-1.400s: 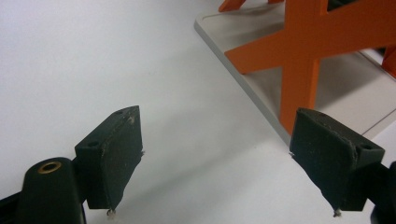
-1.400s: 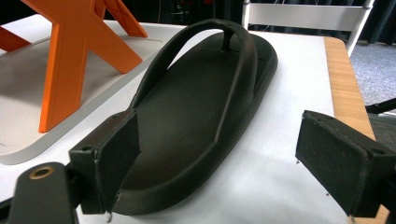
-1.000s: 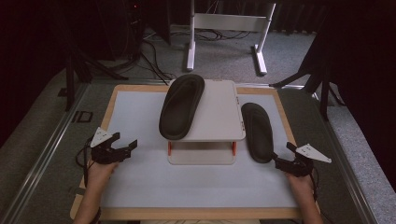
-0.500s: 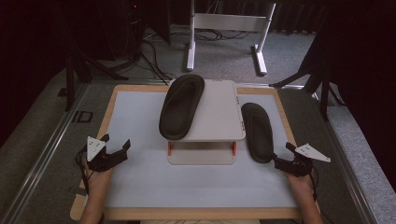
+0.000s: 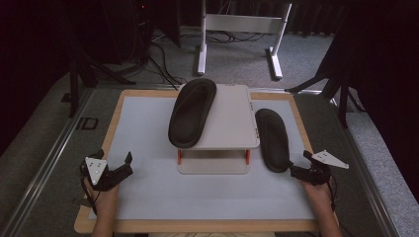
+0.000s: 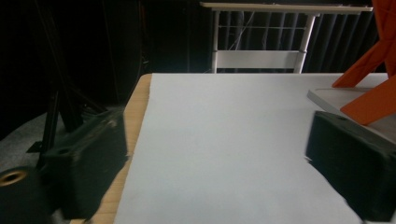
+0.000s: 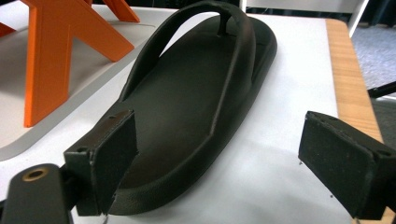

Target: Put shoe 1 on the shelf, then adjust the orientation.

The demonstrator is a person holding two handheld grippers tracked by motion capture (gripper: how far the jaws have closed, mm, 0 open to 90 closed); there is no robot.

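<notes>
One black flip-flop (image 5: 191, 112) lies slantwise on top of a small white stand (image 5: 232, 123) with orange legs (image 7: 56, 51). A second black flip-flop (image 5: 272, 139) rests on the white mat to the right of the stand. My right gripper (image 5: 298, 163) is open at that sandal's heel. In the right gripper view the heel of the flip-flop (image 7: 187, 93) sits close in front of the spread jaws (image 7: 219, 163), nearer the left one, and nothing is held. My left gripper (image 5: 116, 160) is open over the mat's left edge, with nothing between its jaws (image 6: 215, 163).
The white mat (image 5: 148, 133) lies on a wooden board (image 5: 113, 118) atop a grey table. The stand's white base plate (image 5: 212, 169) sits mid-mat. A white frame (image 5: 242, 22) and cables stand on the floor behind. An orange leg (image 6: 373, 93) shows at the left gripper view's right.
My left gripper has drawn back toward the person and leftward, to the mat's left edge. The right gripper and both flip-flops have stayed put.
</notes>
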